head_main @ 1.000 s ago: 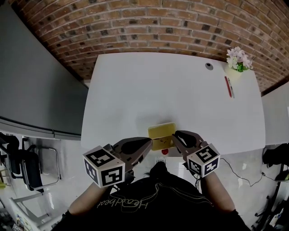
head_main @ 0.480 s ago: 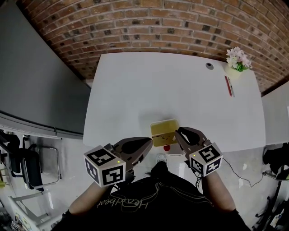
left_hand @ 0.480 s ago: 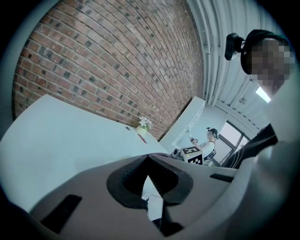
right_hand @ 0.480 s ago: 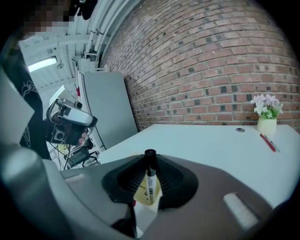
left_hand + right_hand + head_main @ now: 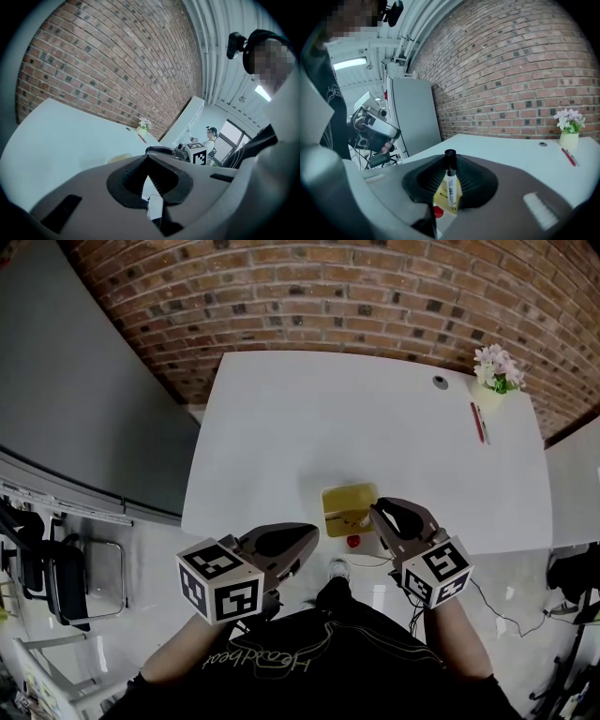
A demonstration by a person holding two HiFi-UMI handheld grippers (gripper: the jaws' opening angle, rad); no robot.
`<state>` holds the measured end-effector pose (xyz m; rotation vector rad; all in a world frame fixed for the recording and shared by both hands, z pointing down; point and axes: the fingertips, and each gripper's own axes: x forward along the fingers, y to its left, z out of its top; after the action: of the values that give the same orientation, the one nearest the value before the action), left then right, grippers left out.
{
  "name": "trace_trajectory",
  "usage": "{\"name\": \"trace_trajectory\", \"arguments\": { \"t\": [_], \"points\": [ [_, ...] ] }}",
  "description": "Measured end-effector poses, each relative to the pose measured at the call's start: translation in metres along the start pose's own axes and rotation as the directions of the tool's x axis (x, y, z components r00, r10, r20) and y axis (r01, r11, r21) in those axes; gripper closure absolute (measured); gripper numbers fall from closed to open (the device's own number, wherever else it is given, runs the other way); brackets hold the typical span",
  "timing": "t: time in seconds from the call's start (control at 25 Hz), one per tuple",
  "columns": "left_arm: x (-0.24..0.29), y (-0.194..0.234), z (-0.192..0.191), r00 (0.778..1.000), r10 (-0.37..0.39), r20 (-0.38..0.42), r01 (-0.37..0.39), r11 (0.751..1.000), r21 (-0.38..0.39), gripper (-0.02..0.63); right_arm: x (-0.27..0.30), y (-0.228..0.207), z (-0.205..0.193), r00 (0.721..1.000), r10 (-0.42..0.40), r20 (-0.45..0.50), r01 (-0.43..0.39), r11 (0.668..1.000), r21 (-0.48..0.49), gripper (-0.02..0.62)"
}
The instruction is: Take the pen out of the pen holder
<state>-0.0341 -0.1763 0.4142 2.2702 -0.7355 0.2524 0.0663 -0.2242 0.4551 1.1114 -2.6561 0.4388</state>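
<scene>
A yellow pen holder stands on the white table near its front edge. My right gripper is at the holder's right side, shut on a white pen with a black cap. The pen stands upright between the jaws of the right gripper, its lower end over the yellow holder. My left gripper hangs off the table's front edge, left of the holder. The left gripper has its jaws together with nothing between them.
A small red thing sits just below the holder at the table edge. At the far right of the table stand a vase of flowers and a red pen. A brick wall runs behind the table. Chairs stand at the left.
My right gripper has risen a little with the pen in it, beside the holder. The left gripper has stayed in much the same place.
</scene>
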Motion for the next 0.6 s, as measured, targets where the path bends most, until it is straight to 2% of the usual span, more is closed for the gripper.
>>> {"name": "trace_trajectory", "arguments": {
  "t": [0.6],
  "points": [
    [-0.031, -0.025, 0.001, 0.999, 0.001, 0.048, -0.002, 0.999, 0.035, 0.604, -0.041, 0.057, 0.069, 0.982, 0.085, 0.169, -0.084, 0.996, -0.014, 0.526]
  ]
}}
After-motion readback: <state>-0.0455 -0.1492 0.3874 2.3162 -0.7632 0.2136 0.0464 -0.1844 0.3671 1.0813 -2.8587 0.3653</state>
